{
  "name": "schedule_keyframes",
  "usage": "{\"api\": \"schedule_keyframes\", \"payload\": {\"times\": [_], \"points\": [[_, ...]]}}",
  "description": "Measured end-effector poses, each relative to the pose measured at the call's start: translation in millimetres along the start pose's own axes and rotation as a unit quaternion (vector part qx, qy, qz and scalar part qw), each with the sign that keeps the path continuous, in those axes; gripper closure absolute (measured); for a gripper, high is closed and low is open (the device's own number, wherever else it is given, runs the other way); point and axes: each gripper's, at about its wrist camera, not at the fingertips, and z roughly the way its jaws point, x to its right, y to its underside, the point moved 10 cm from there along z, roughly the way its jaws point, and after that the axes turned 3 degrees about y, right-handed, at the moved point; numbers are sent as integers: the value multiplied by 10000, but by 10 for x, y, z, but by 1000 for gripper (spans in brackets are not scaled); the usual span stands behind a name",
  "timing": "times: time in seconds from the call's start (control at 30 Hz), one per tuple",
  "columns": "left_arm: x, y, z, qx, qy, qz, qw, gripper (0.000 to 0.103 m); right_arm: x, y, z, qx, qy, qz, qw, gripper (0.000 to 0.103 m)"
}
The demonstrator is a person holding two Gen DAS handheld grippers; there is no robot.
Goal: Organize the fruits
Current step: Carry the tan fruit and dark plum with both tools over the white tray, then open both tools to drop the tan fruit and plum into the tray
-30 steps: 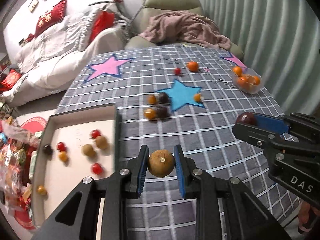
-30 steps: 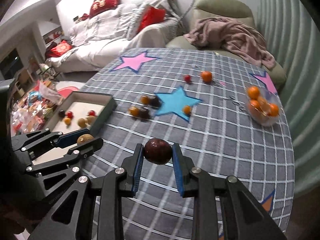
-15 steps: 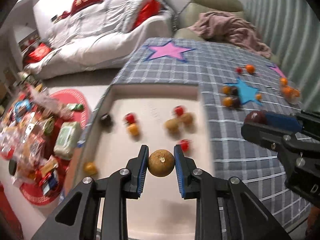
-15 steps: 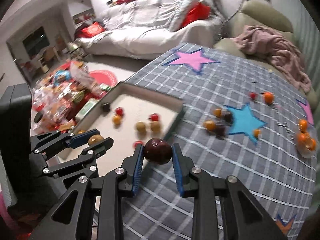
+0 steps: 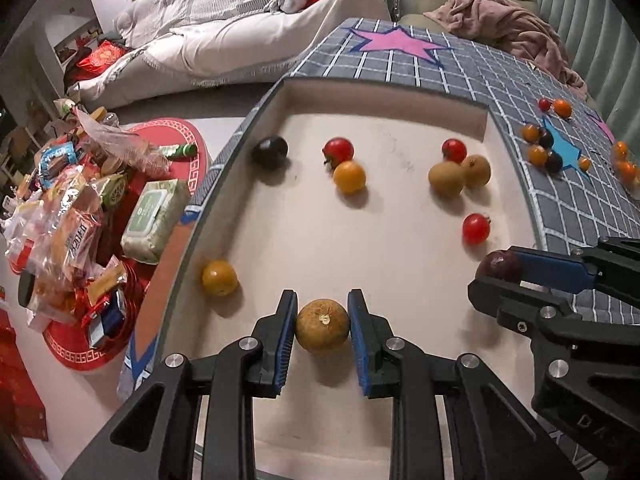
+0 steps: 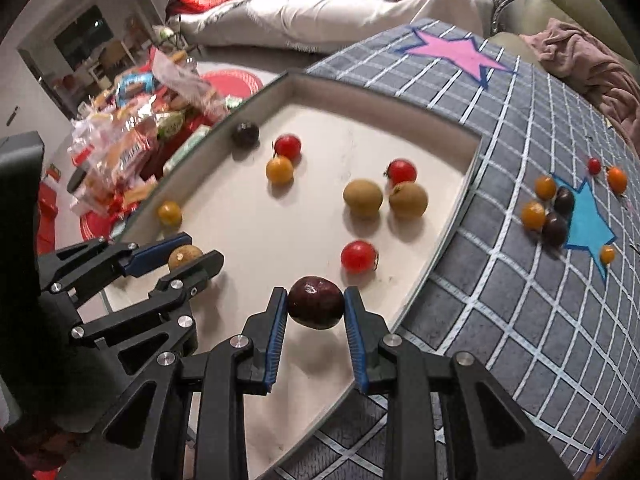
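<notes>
My left gripper (image 5: 322,330) is shut on a brown round fruit (image 5: 322,328) and hangs over the near part of the shallow white tray (image 5: 384,92). My right gripper (image 6: 315,307) is shut on a dark purple fruit (image 6: 315,302), over the tray's near right corner. In the tray lie several fruits: red tomatoes (image 5: 476,228), orange ones (image 5: 349,176), two brown ones (image 5: 446,178) and a dark one (image 5: 270,151). In the right wrist view the left gripper (image 6: 188,258) shows at the left with its brown fruit (image 6: 185,257).
Several loose orange, dark and red fruits (image 6: 546,210) lie around the blue star on the grey checked tablecloth (image 6: 520,320). Left of the table, on the floor, sits a heap of snack packets (image 5: 68,220). Behind stand a white sofa (image 5: 248,32) and an armchair with a pink blanket (image 5: 508,28).
Both grippers have swung left from over the tablecloth to over the tray and sunk toward it, each still holding its fruit. The tray now fills both views.
</notes>
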Motion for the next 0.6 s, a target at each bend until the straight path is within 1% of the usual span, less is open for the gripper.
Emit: {"api": "schedule_keyframes", "payload": {"times": [0.2, 0.33, 0.37, 0.4, 0.53, 0.57, 0.6], "points": [[1, 8, 31, 19, -41, 31, 10000, 75, 25, 3, 96, -120, 44, 33, 9999, 71], [-15, 0, 34, 14, -3, -11, 10000, 75, -1, -1, 123, -143, 91, -19, 9999, 71], [-18, -1, 34, 16, 10, -28, 10000, 75, -8, -3, 124, -152, 63, -10, 9999, 69], [-20, 1, 35, 21, 31, -46, 10000, 75, -13, -4, 122, -155, 14, 8, 9999, 64], [-29, 5, 29, 32, 137, -110, 9998, 74, -20, -23, 92, -106, -26, 41, 9999, 58], [-38, 9, 31, 22, 151, -136, 9998, 72, -18, -31, 75, -77, -44, 60, 9999, 55], [-89, 16, 30, 9, 40, -202, 9998, 54, -5, -41, 53, -40, -41, 86, 9999, 54]]}}
